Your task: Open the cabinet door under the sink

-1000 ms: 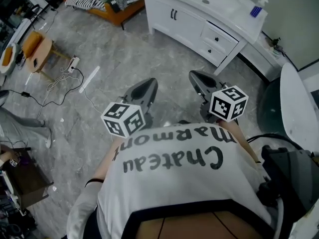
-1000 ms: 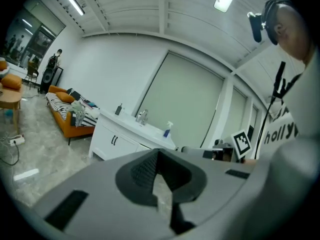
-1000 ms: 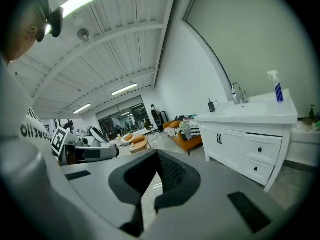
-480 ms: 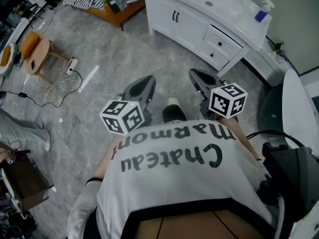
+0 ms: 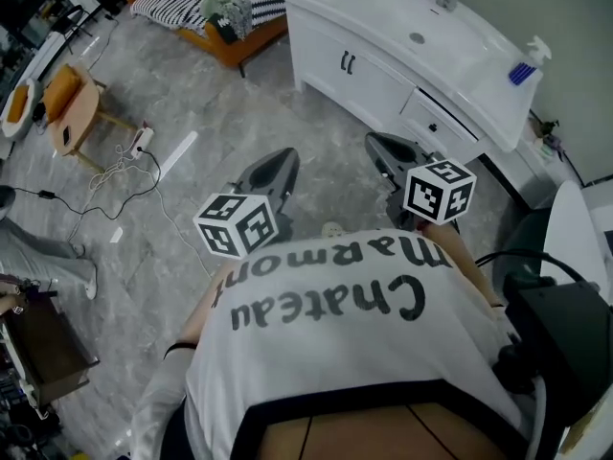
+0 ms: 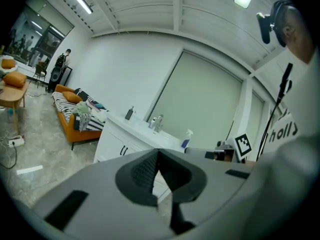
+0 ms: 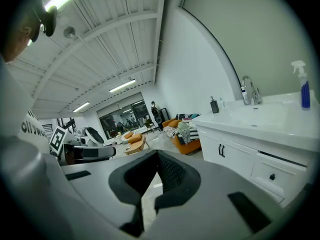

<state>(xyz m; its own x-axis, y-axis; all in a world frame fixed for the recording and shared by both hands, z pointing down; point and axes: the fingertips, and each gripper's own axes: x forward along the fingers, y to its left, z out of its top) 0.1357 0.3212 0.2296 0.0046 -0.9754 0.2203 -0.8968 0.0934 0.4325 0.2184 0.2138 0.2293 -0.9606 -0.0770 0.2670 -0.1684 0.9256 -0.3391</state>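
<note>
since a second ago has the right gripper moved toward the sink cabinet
Yes. In the head view the right gripper has closed in on the white cabinet: the gap up to its door handles is shorter, no contact yet.

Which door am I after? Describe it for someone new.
Find the long white vanity against the wall. On its front, the cabinet doors sit at the left, meeting at two dark upright handles; the drawers to their right carry only small round knobs.
</note>
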